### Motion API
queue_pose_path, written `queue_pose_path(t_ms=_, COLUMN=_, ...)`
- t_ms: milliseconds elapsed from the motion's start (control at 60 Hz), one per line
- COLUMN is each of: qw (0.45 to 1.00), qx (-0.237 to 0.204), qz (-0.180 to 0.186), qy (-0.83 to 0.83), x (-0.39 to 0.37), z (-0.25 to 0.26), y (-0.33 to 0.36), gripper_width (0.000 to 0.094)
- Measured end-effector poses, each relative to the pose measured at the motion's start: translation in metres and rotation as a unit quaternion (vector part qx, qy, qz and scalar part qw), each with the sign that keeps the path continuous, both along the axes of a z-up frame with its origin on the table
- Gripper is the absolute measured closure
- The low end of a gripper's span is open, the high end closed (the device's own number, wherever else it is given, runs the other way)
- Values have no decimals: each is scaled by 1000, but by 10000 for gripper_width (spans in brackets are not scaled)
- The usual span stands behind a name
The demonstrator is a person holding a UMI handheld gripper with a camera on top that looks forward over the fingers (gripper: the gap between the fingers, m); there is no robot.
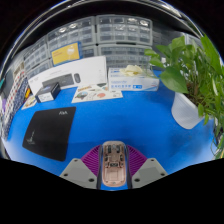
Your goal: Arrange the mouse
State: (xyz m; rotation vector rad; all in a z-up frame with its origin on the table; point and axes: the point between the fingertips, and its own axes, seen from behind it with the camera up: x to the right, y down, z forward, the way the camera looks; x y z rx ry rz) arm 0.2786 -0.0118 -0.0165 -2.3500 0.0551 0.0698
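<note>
A translucent pinkish mouse (113,163) with its inner parts showing sits between my gripper's fingers. Both purple pads (93,158) press against its sides. My gripper (113,166) is shut on the mouse and holds it over the blue table (130,120). A black mouse mat (50,131) lies on the table ahead and to the left of the fingers.
A white box (68,78) stands at the back left, with leaflets (98,93) and a flat pack (133,79) beside it. A green plant in a white pot (186,110) stands to the right. Shelves of storage bins (100,38) line the back.
</note>
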Motion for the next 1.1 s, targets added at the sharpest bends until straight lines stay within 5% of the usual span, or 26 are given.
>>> queue_pose_path(t_ms=350, qw=990, qx=130, qz=-44, qy=-21, x=-55, z=187, y=69, gripper_width=587)
queue_pose_path(t_ms=550, qw=982, qx=188, qz=-21, qy=-28, x=-151, z=260, y=94, gripper_width=587)
queue_pose_path(t_ms=817, qw=991, qx=127, qz=32, qy=-13, x=-264, z=173, y=107, gripper_width=591)
queue_pose_path(t_ms=1100, qw=998, qx=22, qz=33, qy=-39, x=-262, z=32, y=102, gripper_width=591)
